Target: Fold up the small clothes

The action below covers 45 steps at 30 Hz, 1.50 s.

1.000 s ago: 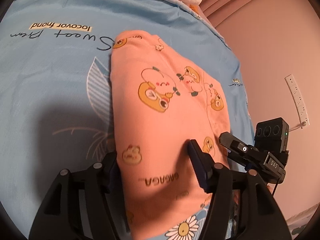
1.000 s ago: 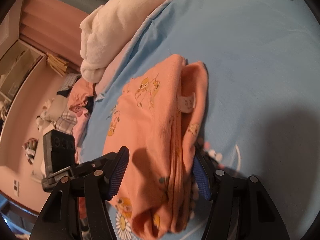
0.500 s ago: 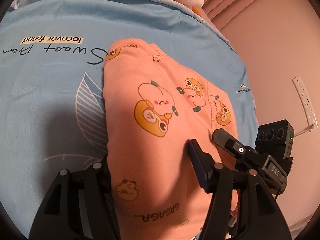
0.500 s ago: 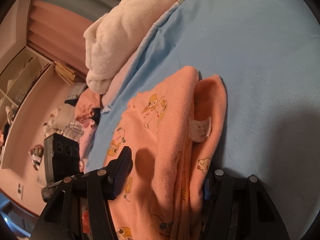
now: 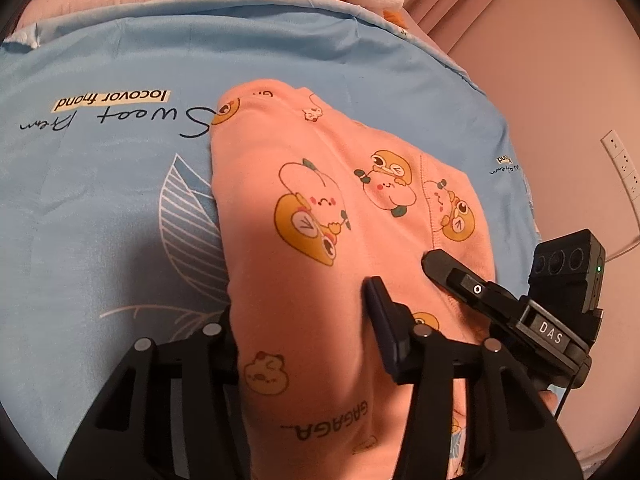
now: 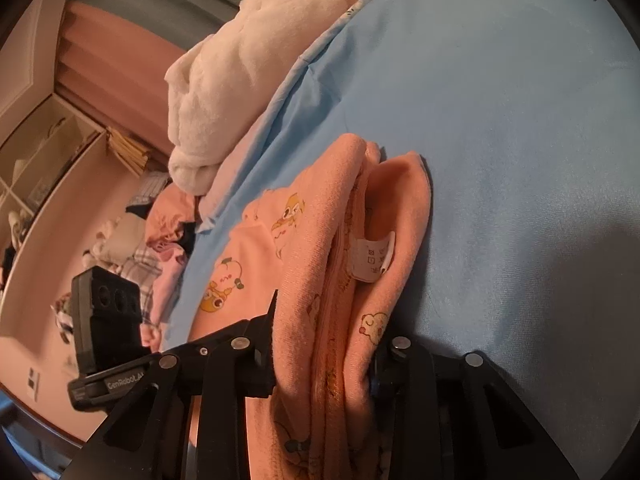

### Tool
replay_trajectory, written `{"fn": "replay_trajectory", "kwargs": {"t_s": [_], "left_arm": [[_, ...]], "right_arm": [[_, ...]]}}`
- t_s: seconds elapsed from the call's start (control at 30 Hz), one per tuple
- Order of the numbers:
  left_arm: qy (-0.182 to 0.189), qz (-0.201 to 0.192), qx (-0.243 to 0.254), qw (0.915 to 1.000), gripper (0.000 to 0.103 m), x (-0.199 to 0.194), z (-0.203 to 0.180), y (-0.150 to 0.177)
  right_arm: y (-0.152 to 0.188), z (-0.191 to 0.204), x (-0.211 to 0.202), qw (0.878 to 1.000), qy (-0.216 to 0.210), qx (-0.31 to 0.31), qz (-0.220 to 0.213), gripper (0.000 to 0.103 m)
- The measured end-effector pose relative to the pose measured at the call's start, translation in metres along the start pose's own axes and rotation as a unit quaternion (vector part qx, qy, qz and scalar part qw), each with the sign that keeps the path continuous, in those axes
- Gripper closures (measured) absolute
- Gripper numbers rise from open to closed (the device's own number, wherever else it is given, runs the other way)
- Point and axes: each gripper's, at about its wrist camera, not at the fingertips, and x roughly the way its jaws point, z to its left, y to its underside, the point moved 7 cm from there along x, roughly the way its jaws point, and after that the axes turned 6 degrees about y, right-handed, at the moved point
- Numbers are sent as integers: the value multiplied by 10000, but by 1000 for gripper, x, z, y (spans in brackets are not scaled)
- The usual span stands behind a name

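Note:
A folded peach garment [image 5: 320,184] with cartoon prints lies on the blue bed sheet [image 5: 100,200]. My left gripper [image 5: 300,308] straddles its near end. Its jaws are closing, with the cloth filling the gap and hiding the left finger. In the right wrist view the same garment [image 6: 304,240] shows its stacked folded edges and a white care label [image 6: 372,258]. My right gripper [image 6: 324,336] is closing on that thick edge, and the layers are bunched between its pads. One right gripper finger [image 5: 440,264] rests on the cloth beside my left one.
A white fluffy blanket [image 6: 224,92] and a pink pillow lie at the head of the bed. A pile of mixed clothes [image 6: 140,240] sits beyond the bed's edge. The pink wall with a socket strip [image 5: 624,168] is close on one side. The blue sheet [image 6: 500,120] stretches wide beside the garment.
Both grippers have narrowed onto the garment. The right one came in closer, so the folded edge now fills its gap. The left gripper slid a little further over the cloth.

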Motion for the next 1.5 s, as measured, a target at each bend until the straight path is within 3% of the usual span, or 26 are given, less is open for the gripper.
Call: {"fn": "replay_trajectory", "kwargs": {"t_s": [0.13, 0.33, 1.0, 1.5], "left_arm": [[-75, -35, 95, 9999, 67, -1, -2, 0], [-307, -104, 293, 9990, 74, -1, -8, -1], [-959, -242, 541, 9936, 76, -9, -20, 3], [-1103, -375, 467, 9921, 76, -53, -31, 25]], "right_arm": [[-1, 2, 0, 10000, 20, -61, -22, 73], [-2, 7, 1, 9997, 38, -236, -70, 76], [-1, 42, -5, 9935, 147, -1087, -320, 80], [24, 80, -26, 9885, 234, -1465, -306, 80]]}}
